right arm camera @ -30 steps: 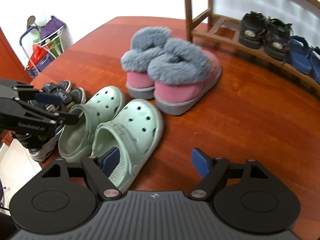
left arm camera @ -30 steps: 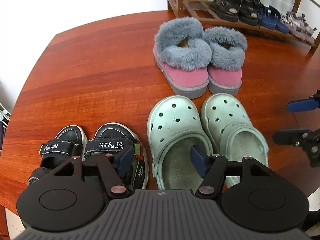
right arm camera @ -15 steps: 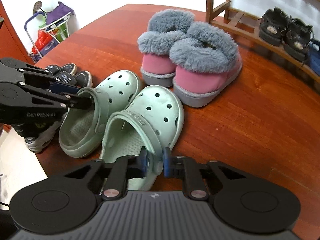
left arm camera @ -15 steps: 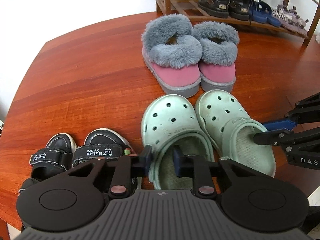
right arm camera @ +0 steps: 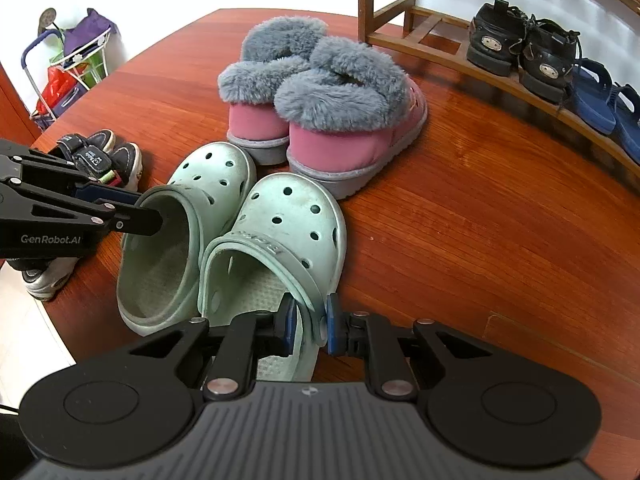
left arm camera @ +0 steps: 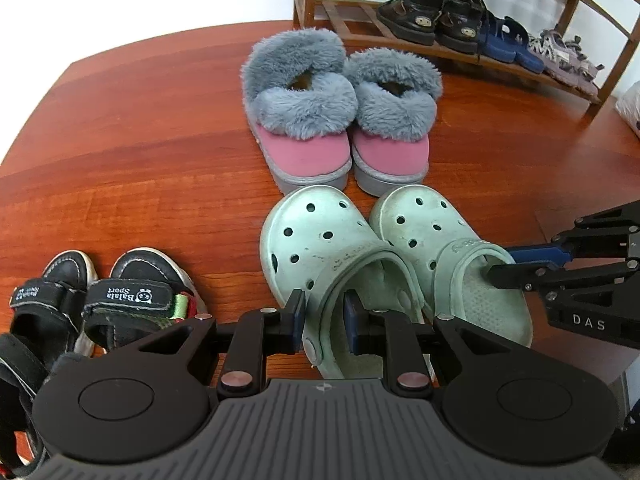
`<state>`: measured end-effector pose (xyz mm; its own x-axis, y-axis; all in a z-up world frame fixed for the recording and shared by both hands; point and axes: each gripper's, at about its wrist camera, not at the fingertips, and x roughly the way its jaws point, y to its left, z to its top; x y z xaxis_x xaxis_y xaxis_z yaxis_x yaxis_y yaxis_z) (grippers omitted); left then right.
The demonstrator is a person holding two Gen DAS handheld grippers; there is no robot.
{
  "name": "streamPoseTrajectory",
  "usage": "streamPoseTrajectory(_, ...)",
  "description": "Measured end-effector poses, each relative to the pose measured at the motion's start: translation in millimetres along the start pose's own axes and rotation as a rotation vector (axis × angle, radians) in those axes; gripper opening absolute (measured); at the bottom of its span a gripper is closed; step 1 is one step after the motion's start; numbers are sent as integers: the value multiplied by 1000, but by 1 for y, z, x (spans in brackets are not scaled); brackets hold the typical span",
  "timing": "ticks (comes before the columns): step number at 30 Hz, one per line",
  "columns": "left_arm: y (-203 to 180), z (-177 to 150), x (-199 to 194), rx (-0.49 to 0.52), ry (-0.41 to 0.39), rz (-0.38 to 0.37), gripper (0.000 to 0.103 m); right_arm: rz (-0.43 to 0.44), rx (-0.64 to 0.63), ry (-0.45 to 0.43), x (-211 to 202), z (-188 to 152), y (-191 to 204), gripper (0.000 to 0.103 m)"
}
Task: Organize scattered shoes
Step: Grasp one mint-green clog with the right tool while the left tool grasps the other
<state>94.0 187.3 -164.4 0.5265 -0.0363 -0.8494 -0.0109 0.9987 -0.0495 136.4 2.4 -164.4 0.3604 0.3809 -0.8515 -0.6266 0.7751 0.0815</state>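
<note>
Clogs, mint green and side by side, lay at the near edge of the red-brown wooden floor (left arm camera: 140,152), toes toward twelve o'clock. My left gripper (left arm camera: 323,316) had the outer wall of the left clog (left arm camera: 320,240) between its blue pads, the jaws narrow and easing apart a little while the pads pressed the rim. My right gripper (right arm camera: 308,322) pinched the right-hand wall of the right clog (right arm camera: 288,220) the same way, its jaws also opening slightly with the rim between them. In the left wrist view that right gripper came in from three o'clock with one finger inside the clog's heel.

At twelve o'clock from the clogs, nearly touching their toes, stood a pair of pink slippers (left arm camera: 340,120) with grey fur collars. At nine o'clock, apart from the clogs, sat two small black sandals (left arm camera: 104,300). Beyond the slippers, at one o'clock, a wooden shoe rack (left arm camera: 452,50) held black shoes (left arm camera: 432,16), blue sandals (left arm camera: 504,40) and a grey pair. A cart with bags (right arm camera: 68,68) stood at ten o'clock in the right wrist view.
</note>
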Motion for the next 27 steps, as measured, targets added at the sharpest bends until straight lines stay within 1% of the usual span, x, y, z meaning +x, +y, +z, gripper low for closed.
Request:
streamPoseTrajectory(1,1,0,1,-11,3,5,28,-2,-3,-1,1,0,0,23)
streamPoseTrajectory(3,3,-1,4,-31,10,15,29,-6,-12,-3,3,1,1,26)
streamPoseTrajectory(11,7,-2,19,-57,32,31,33,0,-25,5,16,6,3,26)
streamPoseTrajectory(13,5,-1,22,-52,30,35,39,-3,-33,4,20,7,3,26)
streamPoseTrajectory(15,4,-2,23,-45,23,43,39,0,-38,2,21,8,4,28)
streamPoseTrajectory(17,3,-3,22,-51,15,62,35,7,-35,5,22,8,3,28)
streamPoseTrajectory(18,3,-3,21,-55,11,70,25,10,-30,6,22,9,2,25)
streamPoseTrajectory(19,4,-4,21,-65,7,75,24,12,-24,7,22,9,1,25)
streamPoseTrajectory(21,5,-4,19,-88,3,82,21,14,-17,10,21,10,-1,20)
streamPoseTrajectory(24,6,-2,16,-114,0,86,20,9,-12,5,17,12,-2,17)
streamPoseTrajectory(27,4,3,8,-109,-19,75,20,4,2,-4,8,13,-7,15)
